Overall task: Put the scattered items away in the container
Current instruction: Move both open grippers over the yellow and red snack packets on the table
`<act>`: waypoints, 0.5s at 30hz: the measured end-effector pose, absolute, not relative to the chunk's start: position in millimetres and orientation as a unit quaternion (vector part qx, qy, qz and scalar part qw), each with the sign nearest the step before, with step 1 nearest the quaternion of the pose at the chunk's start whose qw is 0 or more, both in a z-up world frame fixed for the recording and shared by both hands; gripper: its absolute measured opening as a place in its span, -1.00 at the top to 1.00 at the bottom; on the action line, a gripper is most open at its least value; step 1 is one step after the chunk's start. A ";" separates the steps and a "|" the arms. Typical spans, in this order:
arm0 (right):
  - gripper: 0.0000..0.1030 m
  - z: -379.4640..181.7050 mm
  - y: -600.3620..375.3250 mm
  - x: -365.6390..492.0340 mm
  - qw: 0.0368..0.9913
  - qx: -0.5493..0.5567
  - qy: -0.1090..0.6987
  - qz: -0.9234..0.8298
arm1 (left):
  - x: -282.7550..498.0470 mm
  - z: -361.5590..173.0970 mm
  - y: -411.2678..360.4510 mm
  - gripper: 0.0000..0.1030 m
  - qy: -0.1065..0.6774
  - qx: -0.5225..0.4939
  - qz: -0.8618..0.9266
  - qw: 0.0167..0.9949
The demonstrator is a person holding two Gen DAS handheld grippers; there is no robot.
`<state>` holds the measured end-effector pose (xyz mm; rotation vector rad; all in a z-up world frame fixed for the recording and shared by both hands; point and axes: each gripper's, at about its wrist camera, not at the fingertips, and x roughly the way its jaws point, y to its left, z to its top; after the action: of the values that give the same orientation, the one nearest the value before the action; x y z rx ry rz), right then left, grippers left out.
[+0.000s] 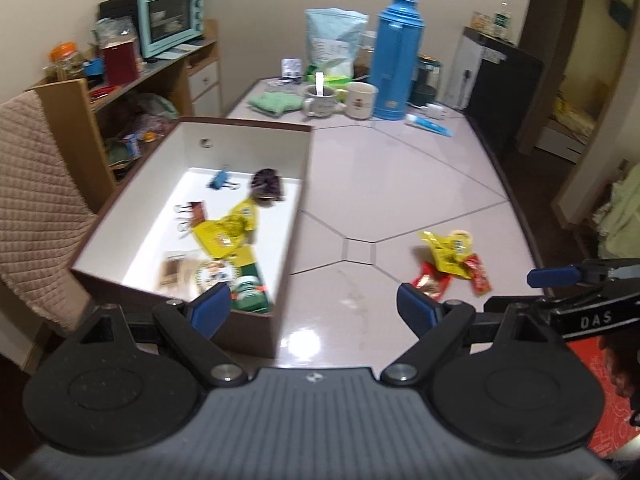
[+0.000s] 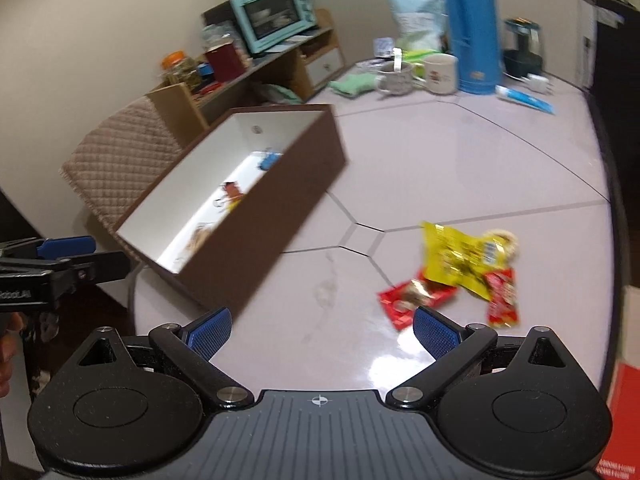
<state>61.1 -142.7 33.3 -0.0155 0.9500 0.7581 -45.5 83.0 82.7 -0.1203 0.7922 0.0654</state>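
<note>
A brown box point(image 1: 296, 216) with white inside stands on the table's left; it also shows in the right wrist view point(image 2: 280, 208). Inside lie yellow packets point(image 1: 228, 228), a blue clip point(image 1: 220, 181), a dark item point(image 1: 267, 184) and several other small things. On the table to the right lie a yellow snack packet point(image 2: 460, 258) and two red packets point(image 2: 404, 300) point(image 2: 502, 298); they also show in the left wrist view point(image 1: 450, 256). My left gripper point(image 1: 314, 312) is open and empty above the box's near corner. My right gripper point(image 2: 322, 332) is open and empty, just short of the red packets.
At the table's far end stand a blue thermos point(image 1: 394, 60), two mugs point(image 1: 360, 100), a green cloth point(image 1: 274, 103), a pale bag point(image 1: 332, 40), a kettle point(image 1: 428, 80) and a blue tube point(image 1: 428, 125). A padded chair point(image 1: 36, 196) and shelves with a teal oven point(image 1: 170, 18) are left.
</note>
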 end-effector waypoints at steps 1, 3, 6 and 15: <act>-0.94 33.2 -149.7 63.3 0.823 -0.003 0.448 0.349 | -42.9 82.8 77.9 -0.69 0.384 -0.057 0.023 0.921; -0.94 32.5 -163.3 67.6 0.828 0.003 0.451 0.333 | -36.4 81.1 66.8 -0.69 0.384 -0.053 0.007 0.922; -0.94 29.9 -182.6 74.9 0.834 0.012 0.456 0.310 | -26.6 77.1 52.5 -0.69 0.387 -0.047 -0.012 0.921; -0.93 18.2 -216.7 97.8 0.842 0.023 0.471 0.262 | 2.7 58.8 23.5 -0.66 0.407 -0.034 -0.052 0.911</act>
<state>97.8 -216.7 18.2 0.0493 0.9940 0.5542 2.7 23.5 58.8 -0.0707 0.8399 -0.1078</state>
